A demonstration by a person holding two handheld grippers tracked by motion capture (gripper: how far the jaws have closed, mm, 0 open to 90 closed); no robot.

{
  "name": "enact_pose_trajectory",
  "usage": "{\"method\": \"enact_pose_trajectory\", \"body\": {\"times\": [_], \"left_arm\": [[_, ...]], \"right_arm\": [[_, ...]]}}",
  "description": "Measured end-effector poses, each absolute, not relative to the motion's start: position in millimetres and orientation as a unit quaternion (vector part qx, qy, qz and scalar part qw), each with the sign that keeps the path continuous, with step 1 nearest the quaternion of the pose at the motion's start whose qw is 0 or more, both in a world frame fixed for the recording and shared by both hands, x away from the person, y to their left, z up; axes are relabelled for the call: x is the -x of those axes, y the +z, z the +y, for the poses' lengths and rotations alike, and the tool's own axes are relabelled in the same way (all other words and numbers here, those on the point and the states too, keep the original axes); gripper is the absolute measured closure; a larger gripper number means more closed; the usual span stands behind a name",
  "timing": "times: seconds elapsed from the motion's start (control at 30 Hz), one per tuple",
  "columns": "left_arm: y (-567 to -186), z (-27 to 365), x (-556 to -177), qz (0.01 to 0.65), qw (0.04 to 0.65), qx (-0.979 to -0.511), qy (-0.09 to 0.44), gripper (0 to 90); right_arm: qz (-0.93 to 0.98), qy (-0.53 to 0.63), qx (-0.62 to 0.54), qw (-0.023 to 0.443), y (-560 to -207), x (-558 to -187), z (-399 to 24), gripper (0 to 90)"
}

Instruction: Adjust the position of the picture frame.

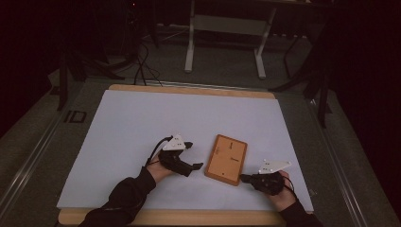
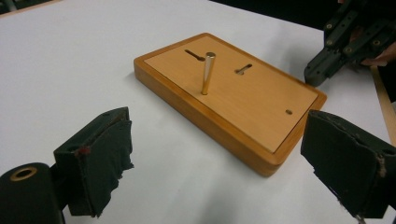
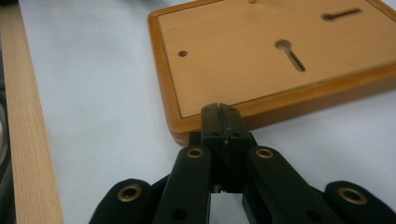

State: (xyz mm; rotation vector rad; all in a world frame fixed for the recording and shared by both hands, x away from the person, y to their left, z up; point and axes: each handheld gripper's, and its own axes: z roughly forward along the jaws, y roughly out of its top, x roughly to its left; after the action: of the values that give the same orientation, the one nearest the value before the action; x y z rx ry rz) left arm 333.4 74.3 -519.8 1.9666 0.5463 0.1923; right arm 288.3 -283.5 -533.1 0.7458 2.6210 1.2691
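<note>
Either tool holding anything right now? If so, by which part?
Nothing is held. The left tool is open, short of the wooden board. The right tool is shut and empty, tips at the board's corner; contact unclear.

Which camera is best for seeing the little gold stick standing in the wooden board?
The left gripper view: the gold pin stands upright in the wooden board, clear from top to base. The right gripper view catches just its base at the top edge. From the high view it is too small to tell.

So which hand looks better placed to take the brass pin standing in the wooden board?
Probably the left. The left gripper has its jaws wide open, facing the brass pin. The right gripper is shut, its tip at the wooden board edge.
</note>
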Motion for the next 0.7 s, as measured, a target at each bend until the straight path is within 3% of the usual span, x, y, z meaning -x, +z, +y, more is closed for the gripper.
{"method": "enact_pose_trajectory", "body": {"times": [0.7], "left_arm": [[-520.6, 85.9, -332.3, 0.237, 0.526, -0.812, 0.092, 9.3]], "right_arm": [[0.891, 0.403, -0.203, 0.059, -526.5, -307.6, -232.6, 90.0]]}}
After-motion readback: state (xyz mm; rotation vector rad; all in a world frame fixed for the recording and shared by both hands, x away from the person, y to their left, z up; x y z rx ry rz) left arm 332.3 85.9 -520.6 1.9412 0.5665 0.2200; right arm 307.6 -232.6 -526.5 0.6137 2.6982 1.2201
